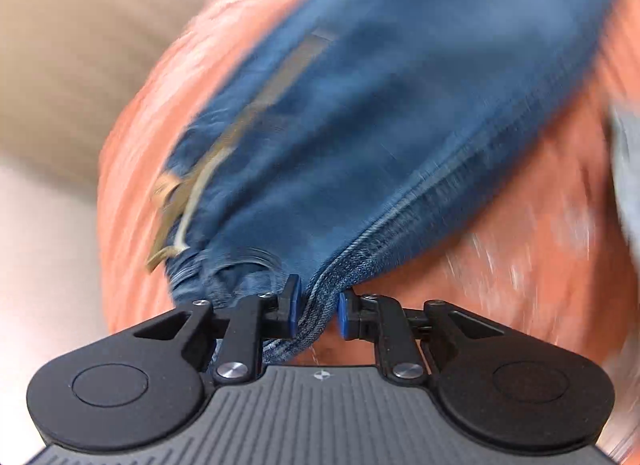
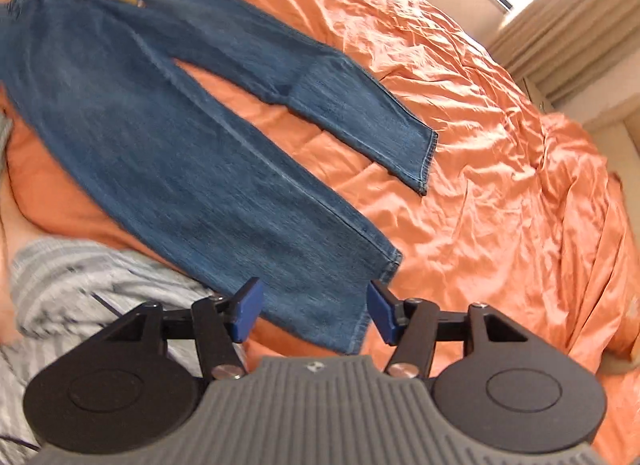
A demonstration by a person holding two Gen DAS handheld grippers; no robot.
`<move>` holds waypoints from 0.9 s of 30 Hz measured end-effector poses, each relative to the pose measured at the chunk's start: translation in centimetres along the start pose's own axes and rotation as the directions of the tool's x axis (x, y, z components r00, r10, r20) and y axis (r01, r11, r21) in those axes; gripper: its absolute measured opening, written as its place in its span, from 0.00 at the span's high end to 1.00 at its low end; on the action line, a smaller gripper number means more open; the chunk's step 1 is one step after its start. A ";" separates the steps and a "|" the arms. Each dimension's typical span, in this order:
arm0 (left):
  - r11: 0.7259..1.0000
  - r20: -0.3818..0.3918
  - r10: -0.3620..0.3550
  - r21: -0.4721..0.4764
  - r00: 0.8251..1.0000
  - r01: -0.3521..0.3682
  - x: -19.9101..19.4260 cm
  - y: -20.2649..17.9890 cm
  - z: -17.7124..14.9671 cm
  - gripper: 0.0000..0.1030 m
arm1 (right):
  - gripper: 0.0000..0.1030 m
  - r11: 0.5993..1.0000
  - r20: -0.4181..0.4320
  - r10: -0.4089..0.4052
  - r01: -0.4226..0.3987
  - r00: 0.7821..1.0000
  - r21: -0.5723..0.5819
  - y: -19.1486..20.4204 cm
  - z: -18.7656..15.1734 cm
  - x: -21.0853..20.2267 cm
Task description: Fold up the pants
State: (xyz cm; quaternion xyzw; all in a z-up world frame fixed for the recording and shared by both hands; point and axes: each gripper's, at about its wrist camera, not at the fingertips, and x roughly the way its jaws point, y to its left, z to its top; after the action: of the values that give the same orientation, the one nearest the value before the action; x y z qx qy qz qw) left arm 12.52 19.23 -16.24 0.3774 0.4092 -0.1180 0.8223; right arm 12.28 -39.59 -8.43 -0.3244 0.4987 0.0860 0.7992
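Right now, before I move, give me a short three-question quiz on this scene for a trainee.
1. True or false: the right fingers are shut on the jeans.
2. What lies under the jeans? A. orange sheet B. wooden table C. grey carpet
3. Which fingers pinch denim?
Key: 1. False; they stand open near a leg hem. 2. A. 3. The left fingers, on a seamed edge.
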 end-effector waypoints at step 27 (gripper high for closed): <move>0.880 -0.100 0.071 -0.462 0.992 -0.109 -1.1 4.9 6.2 0.86 | 1.00 0.862 -0.077 0.157 -0.175 0.985 -0.475 1.4 -6.6 14.1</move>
State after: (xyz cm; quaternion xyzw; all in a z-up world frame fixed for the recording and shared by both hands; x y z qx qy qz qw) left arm 17.93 18.05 -10.45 0.1919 0.4401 0.0374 0.8764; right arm 13.62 -45.06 -22.99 -0.4697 0.5018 0.2697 0.6744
